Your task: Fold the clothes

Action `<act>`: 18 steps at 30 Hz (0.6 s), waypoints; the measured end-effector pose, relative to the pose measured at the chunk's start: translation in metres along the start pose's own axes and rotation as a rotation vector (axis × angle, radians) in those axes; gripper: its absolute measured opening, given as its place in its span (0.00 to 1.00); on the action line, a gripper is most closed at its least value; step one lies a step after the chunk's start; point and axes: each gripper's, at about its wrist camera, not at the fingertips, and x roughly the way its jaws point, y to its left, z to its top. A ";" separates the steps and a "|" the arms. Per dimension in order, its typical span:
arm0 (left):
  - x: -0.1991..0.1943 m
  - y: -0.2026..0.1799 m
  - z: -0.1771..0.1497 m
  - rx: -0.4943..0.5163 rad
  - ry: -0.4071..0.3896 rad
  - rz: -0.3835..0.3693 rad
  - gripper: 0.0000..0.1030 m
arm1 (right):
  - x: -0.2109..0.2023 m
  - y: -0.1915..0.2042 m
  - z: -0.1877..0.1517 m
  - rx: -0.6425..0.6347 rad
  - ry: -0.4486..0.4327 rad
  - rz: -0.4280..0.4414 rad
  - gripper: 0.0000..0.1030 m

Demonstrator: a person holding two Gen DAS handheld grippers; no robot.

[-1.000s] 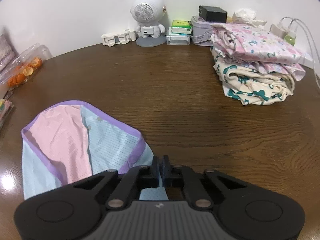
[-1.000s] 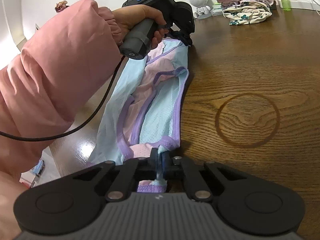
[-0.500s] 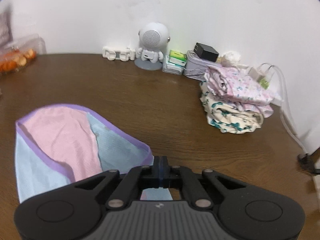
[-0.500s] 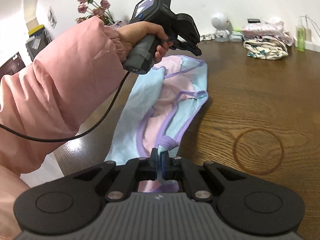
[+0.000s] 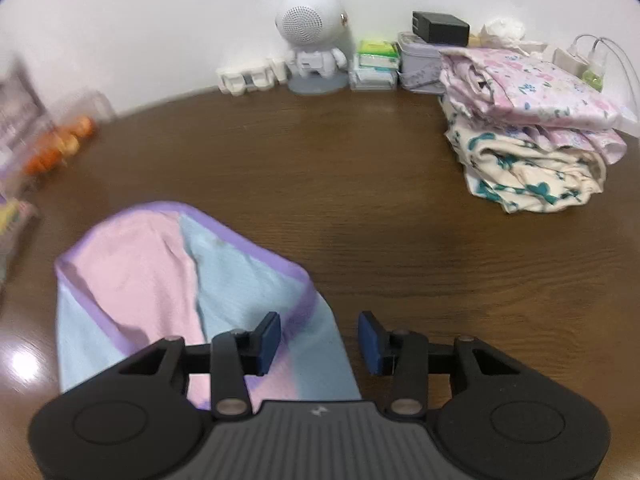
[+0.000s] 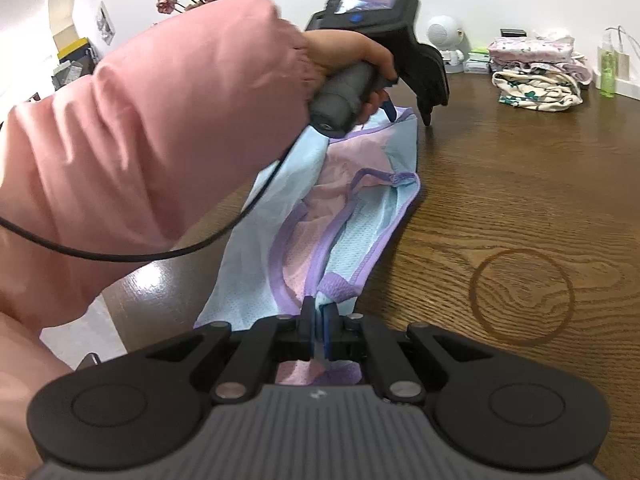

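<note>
A pink and light-blue mesh garment with purple trim lies on the brown wooden table. My left gripper is open just above the garment's near edge, with the cloth between and below its pads. In the right wrist view the garment stretches away along the table, and my right gripper is shut on its near purple-trimmed corner. The left gripper shows there too, held by a hand in a pink sleeve over the garment's far end.
A stack of folded floral clothes sits at the right back. A white robot-shaped speaker, small boxes and a tin line the wall. Orange snacks lie at the left. A green bottle stands far right.
My left gripper has opened and let go of the garment edge it held. My right gripper stays shut on the near corner.
</note>
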 end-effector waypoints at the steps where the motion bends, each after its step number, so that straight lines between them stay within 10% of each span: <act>1: 0.000 -0.002 -0.001 0.019 -0.011 0.025 0.42 | 0.000 -0.001 0.000 0.001 -0.001 0.008 0.03; 5: -0.001 -0.008 -0.007 0.036 -0.022 0.016 0.00 | -0.001 -0.004 -0.001 0.005 -0.011 0.034 0.03; 18: -0.023 0.050 -0.003 -0.172 -0.086 -0.203 0.00 | -0.009 0.007 0.000 -0.032 -0.031 0.028 0.03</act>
